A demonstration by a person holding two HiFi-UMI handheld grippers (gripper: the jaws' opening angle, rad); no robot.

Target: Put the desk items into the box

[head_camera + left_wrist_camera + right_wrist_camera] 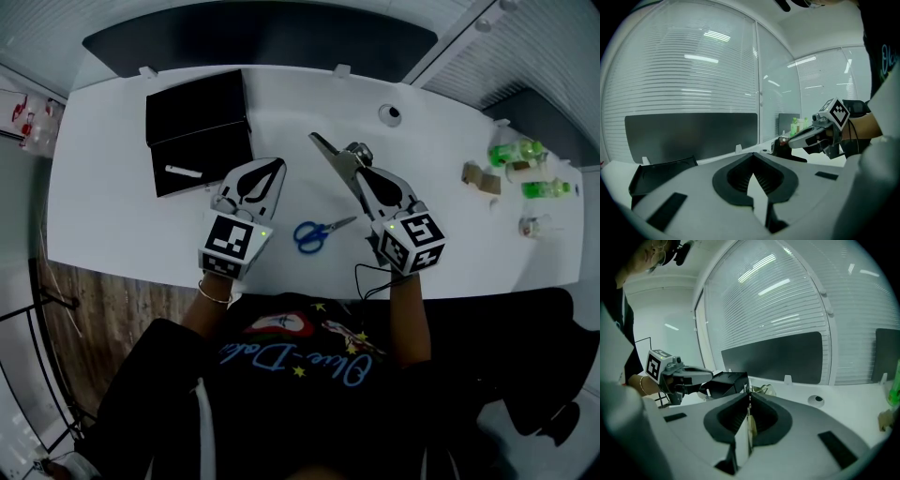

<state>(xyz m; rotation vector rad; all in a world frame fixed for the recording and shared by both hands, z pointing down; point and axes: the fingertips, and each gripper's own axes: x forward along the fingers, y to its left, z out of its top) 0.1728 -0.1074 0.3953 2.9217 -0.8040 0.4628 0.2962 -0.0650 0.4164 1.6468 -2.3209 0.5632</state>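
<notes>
A black box [200, 131] lies with its lid open at the back left of the white desk [112, 216], with a white pen [183, 172] inside. Blue-handled scissors [314, 233] lie on the desk between my two grippers. My left gripper [278, 164] hangs just right of the box, shut with nothing in it [753, 157]. My right gripper [354, 169] is shut on a small grey-and-black desk item [328, 153] lifted above the desk; I cannot tell what it is. A thin pale strip [750, 423] shows between that gripper's jaws. From the left gripper view the item [785, 144] sticks out past the right gripper.
Two green bottles [516, 151] [546, 188], a brown cardboard piece [480, 176] and a small clear object [536, 225] stand at the desk's right end. A cable hole [391, 113] sits at the back. A dark panel [258, 37] runs behind the desk.
</notes>
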